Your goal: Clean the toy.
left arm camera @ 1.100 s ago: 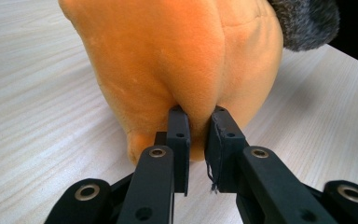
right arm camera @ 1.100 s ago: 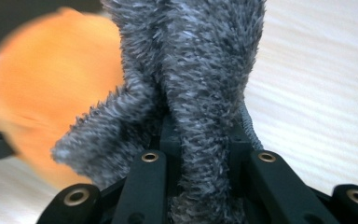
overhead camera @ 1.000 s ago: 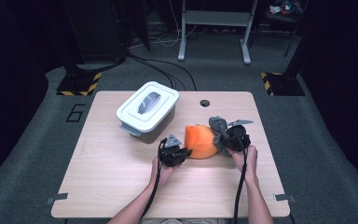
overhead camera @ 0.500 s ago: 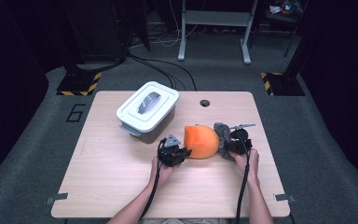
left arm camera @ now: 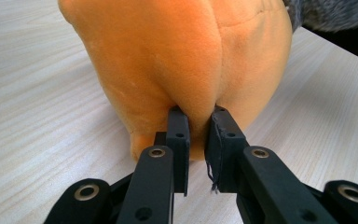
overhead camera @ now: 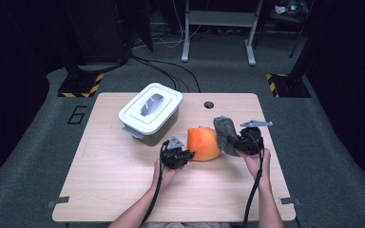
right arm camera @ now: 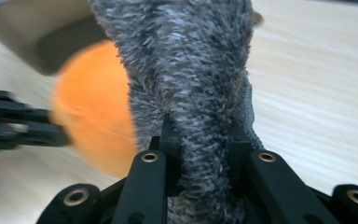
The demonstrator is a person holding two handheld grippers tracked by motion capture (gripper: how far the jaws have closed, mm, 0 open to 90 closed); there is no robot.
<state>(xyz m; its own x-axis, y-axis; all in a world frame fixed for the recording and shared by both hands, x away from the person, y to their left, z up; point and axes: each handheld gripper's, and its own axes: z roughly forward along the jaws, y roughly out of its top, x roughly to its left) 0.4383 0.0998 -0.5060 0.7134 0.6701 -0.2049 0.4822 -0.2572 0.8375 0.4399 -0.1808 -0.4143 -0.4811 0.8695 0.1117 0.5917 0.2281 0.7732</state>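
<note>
An orange plush ball (overhead camera: pixel 203 142) rests on the wooden table (overhead camera: pixel 104 180) near its middle. My left gripper (overhead camera: pixel 183 153) is at the ball's left side, shut on a fold of its orange fabric (left arm camera: pixel 182 70). To the ball's right, my right gripper (overhead camera: pixel 233 141) is shut on a grey furry piece (overhead camera: pixel 224 132), held up off the table and peeled away from the ball. In the right gripper view the grey fur (right arm camera: pixel 196 74) stands between the jaws, with the orange ball (right arm camera: pixel 93 107) blurred behind it at left.
A white lidded container (overhead camera: pixel 150 113) with a grey handle sits at the back left of the table, just behind the ball. A round cable hole (overhead camera: pixel 208 104) lies near the far edge. Dark floor and stands surround the table.
My right gripper has pulled the grey furry piece up and to the right, off the orange ball, which now shows whole. The left gripper has stayed in place.
</note>
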